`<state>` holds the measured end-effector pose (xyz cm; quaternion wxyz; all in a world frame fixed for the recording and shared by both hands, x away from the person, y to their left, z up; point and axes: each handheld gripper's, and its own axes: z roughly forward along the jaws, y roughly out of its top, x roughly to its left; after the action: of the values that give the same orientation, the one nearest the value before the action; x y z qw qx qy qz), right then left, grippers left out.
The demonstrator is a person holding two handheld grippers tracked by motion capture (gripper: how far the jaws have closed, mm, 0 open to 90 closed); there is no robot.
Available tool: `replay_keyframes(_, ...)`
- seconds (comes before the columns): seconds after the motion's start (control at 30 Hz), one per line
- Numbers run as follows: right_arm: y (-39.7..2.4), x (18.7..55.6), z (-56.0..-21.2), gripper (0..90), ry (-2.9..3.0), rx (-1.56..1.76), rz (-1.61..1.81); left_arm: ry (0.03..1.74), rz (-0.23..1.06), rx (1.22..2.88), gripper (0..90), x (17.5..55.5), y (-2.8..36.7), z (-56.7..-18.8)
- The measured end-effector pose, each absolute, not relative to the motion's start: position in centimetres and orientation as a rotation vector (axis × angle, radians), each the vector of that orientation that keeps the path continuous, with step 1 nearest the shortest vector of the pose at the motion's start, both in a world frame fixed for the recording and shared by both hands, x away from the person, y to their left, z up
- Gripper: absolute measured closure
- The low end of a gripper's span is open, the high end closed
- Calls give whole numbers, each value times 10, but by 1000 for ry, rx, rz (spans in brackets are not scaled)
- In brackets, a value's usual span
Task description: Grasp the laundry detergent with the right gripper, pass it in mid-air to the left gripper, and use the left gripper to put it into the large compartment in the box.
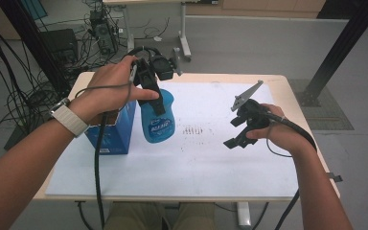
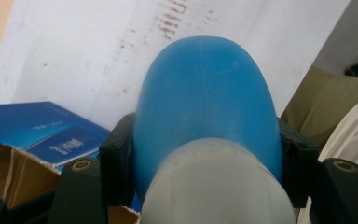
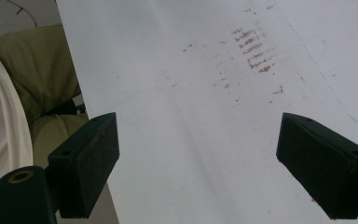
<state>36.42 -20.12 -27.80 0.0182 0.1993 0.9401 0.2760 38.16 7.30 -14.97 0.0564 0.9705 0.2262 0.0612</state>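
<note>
White sheet (image 1: 211, 158) on table. Left gripper (image 1: 154, 98) clamps bottle (image 1: 157, 119) beside box (image 1: 117, 132); right gripper (image 1: 239, 132) wide, empty. Lift straight, clear box.

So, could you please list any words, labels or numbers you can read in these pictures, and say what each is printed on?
Blue bottle held in the left tongs: a white label with lettering, too blurred to read.
Blue box beside it: white print on its top panel, too small and tilted to read.
White table sheet: brownish smudges, not writing.
Nothing can be quoted.
</note>
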Motion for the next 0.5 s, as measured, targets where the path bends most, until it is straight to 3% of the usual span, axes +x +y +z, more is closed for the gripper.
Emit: replay_keyframes(0.5, -203, 366, -274, 131, 2932, 609, 821, 941, 289, 2881, 373, 391, 86, -112)
